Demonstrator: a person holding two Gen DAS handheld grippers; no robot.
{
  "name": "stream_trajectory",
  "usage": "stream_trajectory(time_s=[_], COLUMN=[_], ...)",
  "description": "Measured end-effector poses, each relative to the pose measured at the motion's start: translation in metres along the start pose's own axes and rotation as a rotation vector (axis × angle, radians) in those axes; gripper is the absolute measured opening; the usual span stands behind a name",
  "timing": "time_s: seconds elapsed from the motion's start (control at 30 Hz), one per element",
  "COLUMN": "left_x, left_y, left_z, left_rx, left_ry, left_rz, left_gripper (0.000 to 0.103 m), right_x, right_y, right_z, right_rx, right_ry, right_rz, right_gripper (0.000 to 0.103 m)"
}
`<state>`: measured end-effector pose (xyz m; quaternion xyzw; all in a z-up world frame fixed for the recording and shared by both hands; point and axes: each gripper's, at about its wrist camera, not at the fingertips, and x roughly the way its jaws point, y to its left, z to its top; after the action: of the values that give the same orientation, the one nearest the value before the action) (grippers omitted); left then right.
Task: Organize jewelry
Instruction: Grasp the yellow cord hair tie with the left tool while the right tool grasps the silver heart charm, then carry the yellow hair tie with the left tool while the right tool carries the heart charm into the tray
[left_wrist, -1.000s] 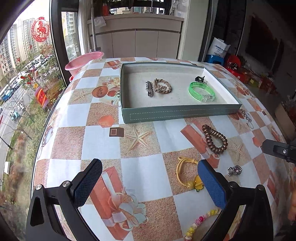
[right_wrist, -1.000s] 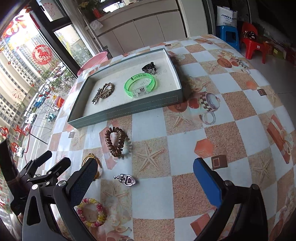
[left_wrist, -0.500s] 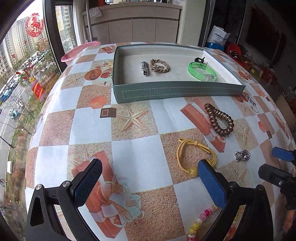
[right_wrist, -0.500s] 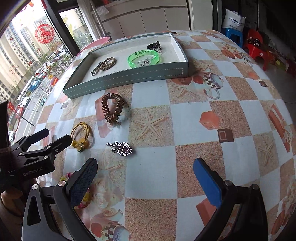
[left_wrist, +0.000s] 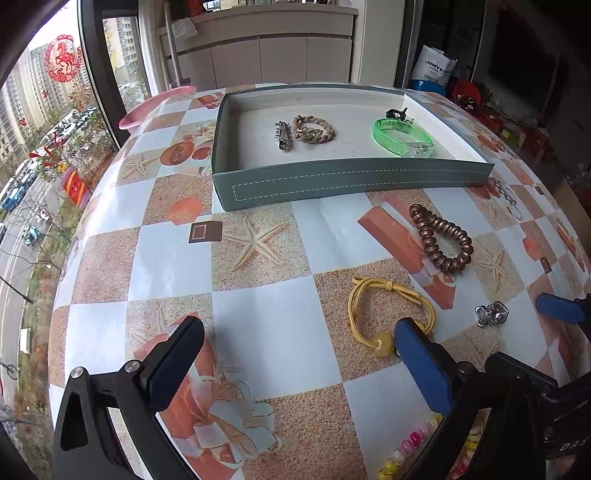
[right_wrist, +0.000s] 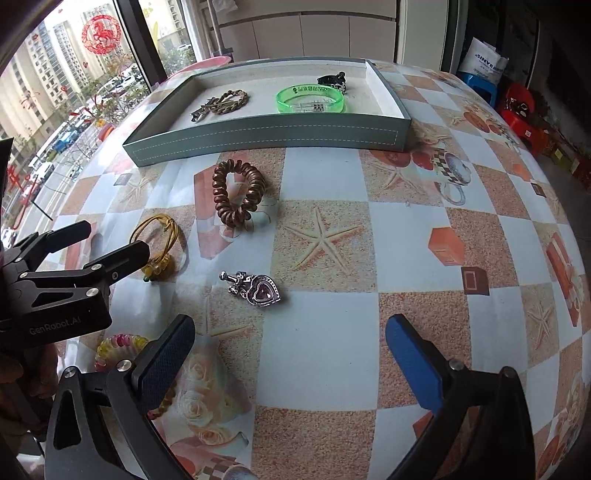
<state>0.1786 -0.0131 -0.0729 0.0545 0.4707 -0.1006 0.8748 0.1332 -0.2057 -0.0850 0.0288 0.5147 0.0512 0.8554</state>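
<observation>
Half the beaded bracelet (left_wrist: 410, 446) hides behind the left hand-held gripper (left_wrist: 299, 358).

The table (right_wrist: 406, 236) wears a checkered starfish cloth. A grey-green tray (right_wrist: 266, 138) sits toward its far edge. 5 loose pieces lie nearer: coil tie (right_wrist: 238, 197), yellow tie (right_wrist: 159, 243), heart brooch (right_wrist: 258, 290), 2 bead bracelets.

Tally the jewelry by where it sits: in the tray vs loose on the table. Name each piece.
In the tray: 4 - metal clip, braided bracelet, green bangle, black claw clip.
Loose on the table: 4 - brown coil tie, yellow cord tie, heart charm, bead bracelet.
Total: 8
</observation>
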Motion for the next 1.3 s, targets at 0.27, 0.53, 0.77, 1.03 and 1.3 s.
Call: stream_trajectory(time_s=[0.27, 0.53, 0.77, 1.03, 1.3], left_x=[0.001, 0.001, -0.003, -0.011, -0.037], left_y=[-0.004, -0.015, -0.025, -0.009, -0.007], left_z=[0.004, 0.004, 0.003, 0.001, 0.003], left_rx=[0.005, 0.059, 0.107, 0.010, 0.010], left_ry=[0.000, 0.010, 0.005, 0.000, -0.055], left_rz=[-0.019, -0.044, -0.075, -0.166, -0.188], left_gripper=[0.103, 0.072, 0.025, 0.014, 0.014], right_x=[0.005, 0.004, 0.002, -0.004, -0.011], right_y=[0.018, 0.024, 0.028, 0.017, -0.007], right_z=[0.005, 0.010, 0.010, 0.008, 0.005], right_rx=[-0.092, -0.132, -0.137, -0.072, 0.040], right_ry=[-0.037, -0.063, -0.067, -0.068, -0.057], right_rz=[-0.047, -0.028, -0.022, 0.009, 0.076], right_gripper=[0.084, 0.063, 0.033, 0.019, 0.019])
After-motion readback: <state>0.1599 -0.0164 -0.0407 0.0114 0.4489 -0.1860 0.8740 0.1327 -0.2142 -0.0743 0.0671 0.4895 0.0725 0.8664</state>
